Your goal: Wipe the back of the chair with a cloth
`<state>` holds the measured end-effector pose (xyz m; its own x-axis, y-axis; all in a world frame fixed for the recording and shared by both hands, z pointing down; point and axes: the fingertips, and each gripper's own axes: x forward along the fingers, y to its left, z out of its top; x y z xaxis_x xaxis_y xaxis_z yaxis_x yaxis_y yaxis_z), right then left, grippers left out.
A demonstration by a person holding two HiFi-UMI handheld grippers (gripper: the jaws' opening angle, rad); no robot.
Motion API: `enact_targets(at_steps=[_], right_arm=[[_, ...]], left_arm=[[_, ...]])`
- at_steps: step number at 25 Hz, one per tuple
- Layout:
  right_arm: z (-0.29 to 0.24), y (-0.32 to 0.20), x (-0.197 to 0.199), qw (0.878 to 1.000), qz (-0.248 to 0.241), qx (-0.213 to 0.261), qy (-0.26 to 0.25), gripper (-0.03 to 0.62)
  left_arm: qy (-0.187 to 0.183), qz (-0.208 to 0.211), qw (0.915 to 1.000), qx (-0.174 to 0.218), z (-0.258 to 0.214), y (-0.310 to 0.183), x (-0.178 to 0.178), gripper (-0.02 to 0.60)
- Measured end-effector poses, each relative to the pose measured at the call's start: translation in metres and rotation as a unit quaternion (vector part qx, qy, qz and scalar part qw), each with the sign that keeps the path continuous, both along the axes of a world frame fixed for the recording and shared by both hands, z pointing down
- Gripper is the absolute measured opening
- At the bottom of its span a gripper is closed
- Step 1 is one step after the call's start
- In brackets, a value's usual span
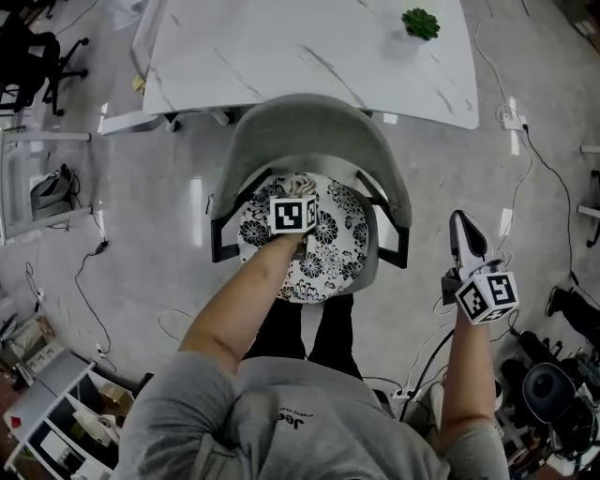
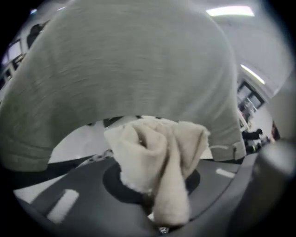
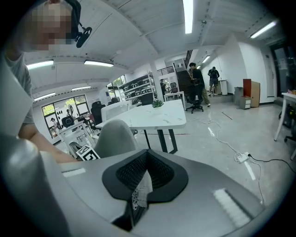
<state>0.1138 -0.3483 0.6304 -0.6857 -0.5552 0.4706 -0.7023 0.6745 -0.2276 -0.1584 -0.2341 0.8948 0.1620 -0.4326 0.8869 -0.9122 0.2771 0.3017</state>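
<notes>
The grey chair back [image 1: 309, 127] curves round a seat with a black-and-white flowered cushion [image 1: 342, 246]. My left gripper [image 1: 296, 192] hangs over the seat just inside the back, shut on a cream cloth [image 1: 300, 182]. In the left gripper view the bunched cloth [image 2: 157, 157] sticks out of the left gripper [image 2: 159, 199], close to the grey chair back [image 2: 125, 69] that fills the upper picture. My right gripper [image 1: 461, 230] is held over the floor to the right of the chair, shut and empty. The right gripper [image 3: 147, 157] points past the chair [image 3: 115, 136].
A white marble table [image 1: 309, 47] with a small green plant [image 1: 421, 22] stands just beyond the chair. Cables [image 1: 539, 173] and a power strip [image 1: 512, 119] lie on the floor at the right. A black office chair [image 1: 37, 56] is at the far left, shelving [image 1: 56, 412] at the near left.
</notes>
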Motion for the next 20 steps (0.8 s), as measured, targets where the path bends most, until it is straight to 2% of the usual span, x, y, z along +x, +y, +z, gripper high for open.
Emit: enact_targets(at_steps=[3, 6, 9, 13, 14, 15, 18, 20], right_arm=[[0.001, 0.007, -0.022, 1.000, -0.013, 0.000, -0.004, 0.002], [0.001, 0.014, -0.047, 1.000, -0.027, -0.006, -0.001, 0.002], [0.004, 0.019, -0.066, 0.999, -0.042, -0.006, -0.003, 0.002], [-0.002, 0.022, -0.080, 0.999, -0.051, -0.001, -0.001, 0.002], [-0.003, 0.022, -0.082, 0.999, -0.052, 0.001, -0.001, 0.002], [-0.005, 0.022, -0.083, 0.999, -0.052, 0.002, 0.000, 0.002], [-0.007, 0.019, -0.077, 0.999, -0.047, 0.007, 0.001, 0.002], [-0.006, 0.016, -0.070, 0.999, -0.039, 0.008, 0.001, 0.002]], left_arm=[[0.012, -0.127, 0.9915, -0.027, 0.016, 0.052, -0.073, 0.118], [0.010, -0.211, 0.9767, -0.041, 0.021, 0.085, -0.118, 0.118], [0.021, -0.256, 0.9655, -0.045, 0.026, 0.093, -0.134, 0.120], [0.059, -0.327, 0.9418, -0.051, 0.032, 0.084, -0.140, 0.120], [0.062, -0.332, 0.9400, -0.050, 0.032, 0.080, -0.141, 0.120], [0.060, -0.327, 0.9418, -0.048, 0.031, 0.074, -0.142, 0.120], [0.046, -0.286, 0.9565, -0.031, 0.023, 0.044, -0.138, 0.120], [0.046, -0.269, 0.9616, -0.026, 0.016, 0.022, -0.134, 0.120]])
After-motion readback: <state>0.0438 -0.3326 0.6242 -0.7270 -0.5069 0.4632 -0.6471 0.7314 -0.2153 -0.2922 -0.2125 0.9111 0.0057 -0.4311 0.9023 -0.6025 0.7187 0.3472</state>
